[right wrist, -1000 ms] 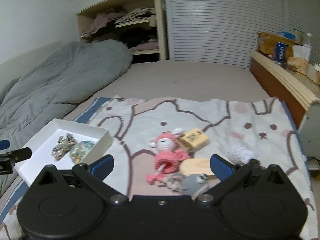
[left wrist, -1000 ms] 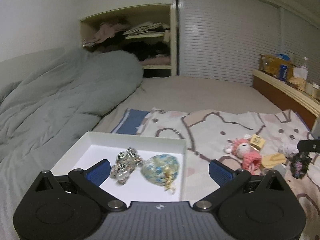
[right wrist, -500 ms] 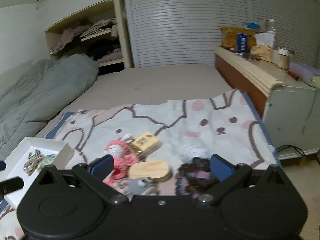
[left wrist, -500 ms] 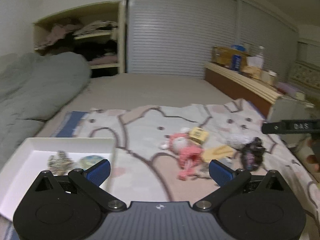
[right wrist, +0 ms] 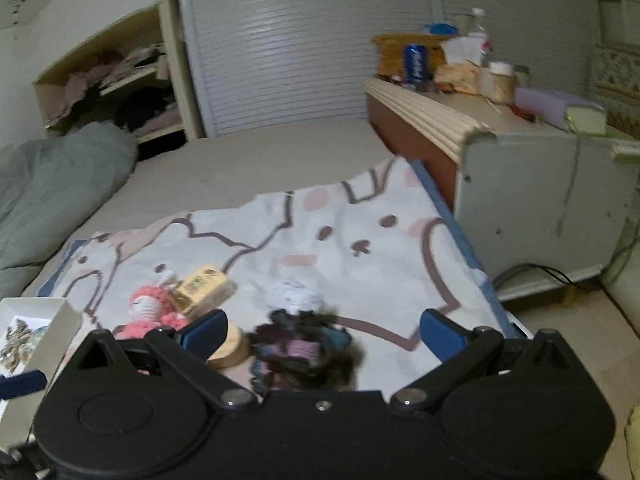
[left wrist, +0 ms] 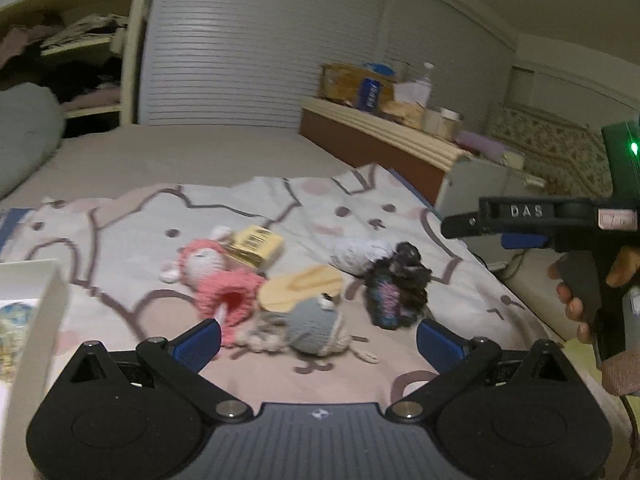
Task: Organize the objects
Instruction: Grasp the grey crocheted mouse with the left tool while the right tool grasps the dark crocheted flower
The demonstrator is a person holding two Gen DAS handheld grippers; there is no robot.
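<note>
A pile of small items lies on the cartoon blanket (left wrist: 344,216): a pink crochet doll (left wrist: 212,276), a yellow box (left wrist: 254,246), a flat wooden piece (left wrist: 300,292), a grey crochet toy (left wrist: 312,326), a white fluffy item (left wrist: 360,256) and a dark fuzzy hair tie (left wrist: 396,288). My left gripper (left wrist: 318,344) hangs open just in front of the grey toy. My right gripper (right wrist: 323,334) is open, and the dark hair tie (right wrist: 304,348) lies low between its fingers. The white tray (right wrist: 40,320) at the left holds a patterned clip (right wrist: 18,336).
A hand (left wrist: 576,300) holds the right gripper (left wrist: 472,226) beyond the bed's right edge. A wooden headboard shelf (right wrist: 432,108) carries cans, bottles and boxes. A grey cabinet (right wrist: 540,204) and cables stand on the floor at the right. A grey duvet (right wrist: 52,184) is bunched at the left.
Both views swung right, from the white tray to the pile of items. The right gripper came down over the dark hair tie. Both stayed open.
</note>
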